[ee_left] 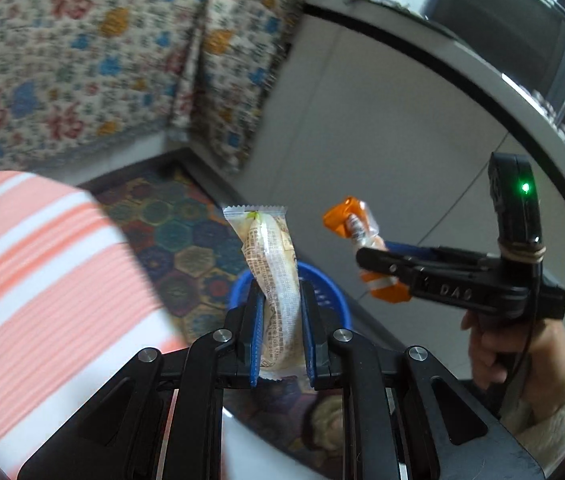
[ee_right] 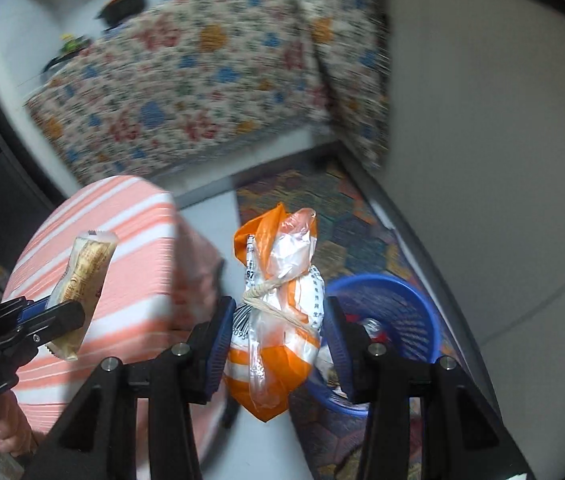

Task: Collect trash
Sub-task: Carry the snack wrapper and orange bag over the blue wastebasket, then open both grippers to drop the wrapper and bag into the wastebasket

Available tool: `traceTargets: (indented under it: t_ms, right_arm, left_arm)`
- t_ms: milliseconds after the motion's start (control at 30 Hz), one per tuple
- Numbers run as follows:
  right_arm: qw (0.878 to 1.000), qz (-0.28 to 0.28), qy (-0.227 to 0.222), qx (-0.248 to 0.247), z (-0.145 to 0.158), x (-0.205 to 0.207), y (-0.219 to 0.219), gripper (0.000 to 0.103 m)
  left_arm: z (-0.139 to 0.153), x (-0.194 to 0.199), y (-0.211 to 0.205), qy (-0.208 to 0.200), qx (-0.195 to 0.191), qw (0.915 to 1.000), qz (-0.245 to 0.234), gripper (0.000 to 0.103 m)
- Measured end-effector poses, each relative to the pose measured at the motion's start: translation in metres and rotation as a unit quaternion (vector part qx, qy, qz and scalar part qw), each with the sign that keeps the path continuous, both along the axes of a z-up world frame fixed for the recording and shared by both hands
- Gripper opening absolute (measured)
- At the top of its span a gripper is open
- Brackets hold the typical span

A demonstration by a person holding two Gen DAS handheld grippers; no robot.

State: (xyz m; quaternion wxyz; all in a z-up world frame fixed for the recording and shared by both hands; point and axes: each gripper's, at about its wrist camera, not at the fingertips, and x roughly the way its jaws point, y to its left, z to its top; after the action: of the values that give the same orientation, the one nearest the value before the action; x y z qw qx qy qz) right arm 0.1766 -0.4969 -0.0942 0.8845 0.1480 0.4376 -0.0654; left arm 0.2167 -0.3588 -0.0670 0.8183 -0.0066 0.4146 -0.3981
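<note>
Standing clamped in left hand-held gripper [ee_left: 281, 320]: cream wrapper [ee_left: 272, 276].

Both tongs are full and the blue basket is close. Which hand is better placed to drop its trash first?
Probably the right: its tongs hold the orange bag right beside the blue basket; in the left view the basket lies further ahead.
</note>
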Motion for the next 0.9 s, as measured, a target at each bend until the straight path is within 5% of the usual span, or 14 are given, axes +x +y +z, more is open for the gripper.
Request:
traceTargets:
  t_ms: [333, 767, 833, 900]
  right_arm:
    - [0.997, -0.060, 0.018, 0.054, -0.067, -0.010, -0.087, 0.045]
    - [0.992, -0.083, 0.043, 0.079, -0.103, 0.002, -0.120, 0.049]
    - [0.991, -0.094, 0.045, 0.089, -0.109, 0.004, -0.124, 0.053]
    - [0.988, -0.112, 0.051, 0.097, -0.117, 0.004, -0.131, 0.066]
  left_arm:
    - [-0.058, 0.008, -0.081, 0.035, 0.018, 0.9989, -0.026, 0.016]
    - [-0.111, 0.020, -0.123, 0.049, 0.040, 0.9971, -0.042, 0.018]
    - [-0.122, 0.025, -0.130, 0.051, 0.047, 0.9967, -0.041, 0.035]
    - [-0.128, 0.029, -0.135, 0.051, 0.047, 0.9970, -0.036, 0.063]
